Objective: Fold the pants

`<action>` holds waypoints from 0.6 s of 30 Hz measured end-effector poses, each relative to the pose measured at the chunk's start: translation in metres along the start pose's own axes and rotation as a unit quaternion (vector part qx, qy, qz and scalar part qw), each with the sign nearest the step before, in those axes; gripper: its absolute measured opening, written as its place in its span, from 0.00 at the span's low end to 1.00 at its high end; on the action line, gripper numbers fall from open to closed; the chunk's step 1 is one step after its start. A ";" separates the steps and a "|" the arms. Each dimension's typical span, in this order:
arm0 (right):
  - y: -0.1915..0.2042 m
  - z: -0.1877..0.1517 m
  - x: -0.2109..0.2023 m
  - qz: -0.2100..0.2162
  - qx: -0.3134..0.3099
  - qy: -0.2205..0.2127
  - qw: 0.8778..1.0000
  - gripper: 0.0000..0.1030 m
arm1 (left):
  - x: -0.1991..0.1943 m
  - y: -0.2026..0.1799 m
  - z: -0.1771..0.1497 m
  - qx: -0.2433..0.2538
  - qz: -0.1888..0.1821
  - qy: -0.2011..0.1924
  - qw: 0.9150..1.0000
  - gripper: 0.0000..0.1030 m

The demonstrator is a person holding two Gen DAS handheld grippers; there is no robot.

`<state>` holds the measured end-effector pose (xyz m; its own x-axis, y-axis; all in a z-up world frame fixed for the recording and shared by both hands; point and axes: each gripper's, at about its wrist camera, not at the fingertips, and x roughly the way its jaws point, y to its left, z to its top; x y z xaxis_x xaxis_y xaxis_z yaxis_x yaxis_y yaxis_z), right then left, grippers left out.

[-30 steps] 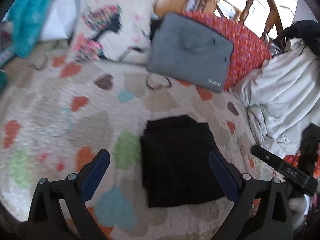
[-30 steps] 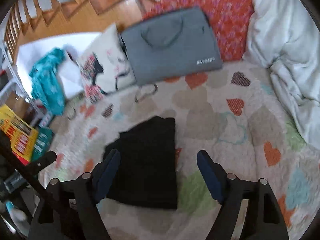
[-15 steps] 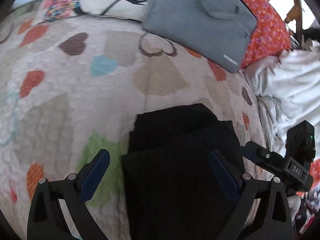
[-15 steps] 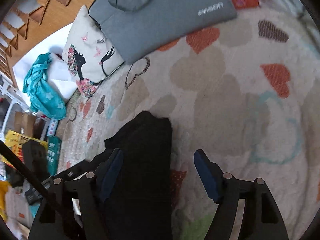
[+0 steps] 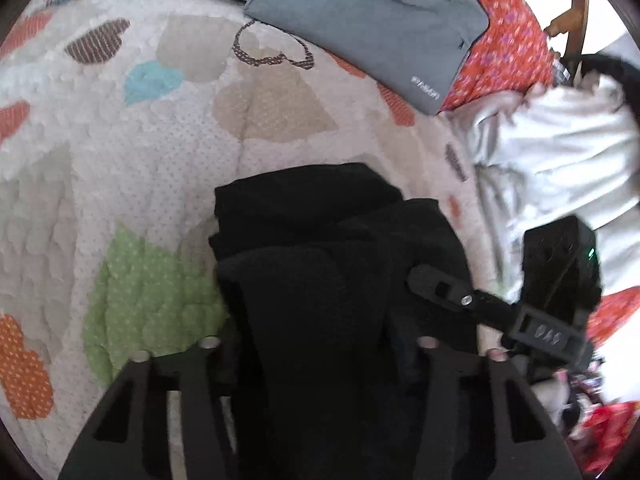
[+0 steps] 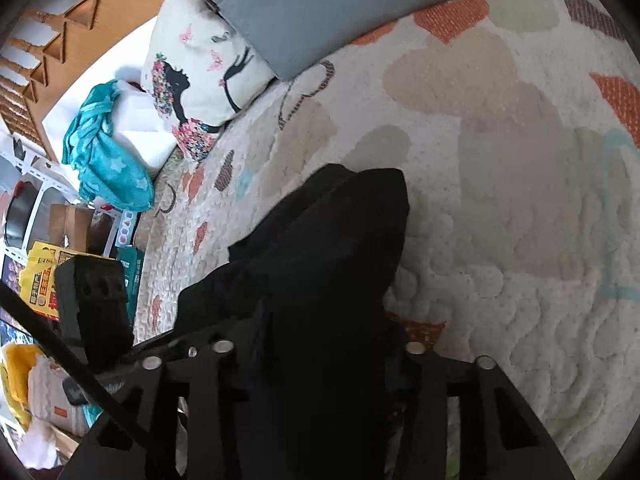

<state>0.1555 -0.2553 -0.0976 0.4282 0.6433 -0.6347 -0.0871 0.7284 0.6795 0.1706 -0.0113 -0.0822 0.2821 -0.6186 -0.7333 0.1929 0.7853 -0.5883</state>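
The black pants (image 5: pixel 304 208) lie folded into a thick stack on the heart-patterned quilt (image 5: pixel 132 168). My left gripper (image 5: pixel 316 336) has its jaws closing on the stack's near edge, and the fabric bunches up between its fingers. My right gripper (image 6: pixel 320 344) has its jaws closing the same way on the pants (image 6: pixel 352 216) from the other side, with cloth filling the gap. The pads of both are hidden by the fabric. The right gripper's body (image 5: pixel 556 280) shows at the right of the left wrist view.
A grey laptop bag (image 5: pixel 368 20) lies beyond the pants, partly on a red patterned cushion (image 5: pixel 508 40). A white blanket (image 5: pixel 560 152) is heaped at the right. A printed pillow (image 6: pixel 192 80), a teal cloth (image 6: pixel 104 156) and boxes sit off the quilt's left edge.
Both grippers dropped down onto the pants and their jaws narrowed from wide open until the black fabric bunched between the fingers. The stack's near edge has lifted and wrinkled.
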 end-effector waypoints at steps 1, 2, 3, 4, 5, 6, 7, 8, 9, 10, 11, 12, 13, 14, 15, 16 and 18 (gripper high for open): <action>0.003 0.000 -0.002 -0.001 -0.003 -0.004 1.000 0.39 | -0.001 -0.003 0.002 0.003 -0.002 -0.001 1.000 0.45; 0.007 0.000 -0.005 -0.002 -0.006 -0.010 1.000 0.38 | -0.003 -0.006 0.004 0.009 0.000 -0.004 1.000 0.45; 0.012 0.001 -0.009 -0.003 -0.010 -0.019 1.000 0.37 | -0.004 -0.010 0.006 0.014 0.001 -0.007 1.000 0.44; 0.017 0.003 -0.014 -0.004 -0.016 -0.030 0.999 0.37 | -0.005 -0.015 0.013 0.021 0.001 -0.010 1.000 0.44; 0.021 0.005 -0.017 -0.003 -0.019 -0.038 0.999 0.37 | -0.004 -0.019 0.018 0.027 0.000 -0.012 1.000 0.44; 0.023 0.009 -0.021 -0.002 -0.019 -0.046 0.999 0.36 | -0.005 -0.023 0.025 0.034 -0.001 -0.016 0.999 0.44; 0.024 0.013 -0.024 -0.001 -0.018 -0.051 0.999 0.36 | -0.005 -0.025 0.031 0.038 -0.001 -0.020 0.999 0.44; 0.024 0.019 -0.026 -0.001 -0.016 -0.056 0.998 0.36 | -0.006 -0.028 0.038 0.041 -0.001 -0.027 0.999 0.44; 0.022 0.026 -0.026 0.001 -0.013 -0.062 0.998 0.36 | -0.005 -0.030 0.044 0.041 0.000 -0.031 0.999 0.44; 0.021 0.034 -0.026 0.000 -0.009 -0.067 0.998 0.36 | -0.003 -0.032 0.050 0.042 0.004 -0.035 0.998 0.44; 0.019 0.039 -0.025 0.000 -0.008 -0.069 0.998 0.36 | 0.000 -0.034 0.058 0.048 0.012 -0.038 0.998 0.44; 0.017 0.048 -0.022 -0.004 -0.006 -0.073 0.997 0.36 | 0.005 -0.036 0.065 0.054 0.020 -0.040 0.998 0.44; 0.015 0.052 -0.020 -0.006 -0.004 -0.075 0.997 0.36 | 0.008 -0.035 0.070 0.054 0.023 -0.040 0.997 0.44; 0.011 0.060 -0.014 -0.008 0.000 -0.077 0.997 0.36 | 0.014 -0.031 0.076 0.048 0.025 -0.037 0.998 0.45; 0.006 0.064 -0.010 -0.010 0.004 -0.078 0.997 0.36 | 0.019 -0.024 0.081 0.036 0.025 -0.034 0.998 0.46; 0.003 0.067 -0.005 -0.012 0.009 -0.079 0.997 0.36 | 0.023 -0.019 0.083 0.025 0.025 -0.031 0.999 0.50; -0.013 0.070 0.011 -0.030 0.027 -0.074 0.996 0.45 | 0.037 -0.004 0.086 -0.005 0.033 -0.013 0.999 0.56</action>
<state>0.2245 -0.2746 -0.0874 0.5589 0.5538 -0.6172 -0.0093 0.7485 0.6631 0.2613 -0.0350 -0.0781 0.3182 -0.5643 -0.7618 0.1643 0.8242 -0.5419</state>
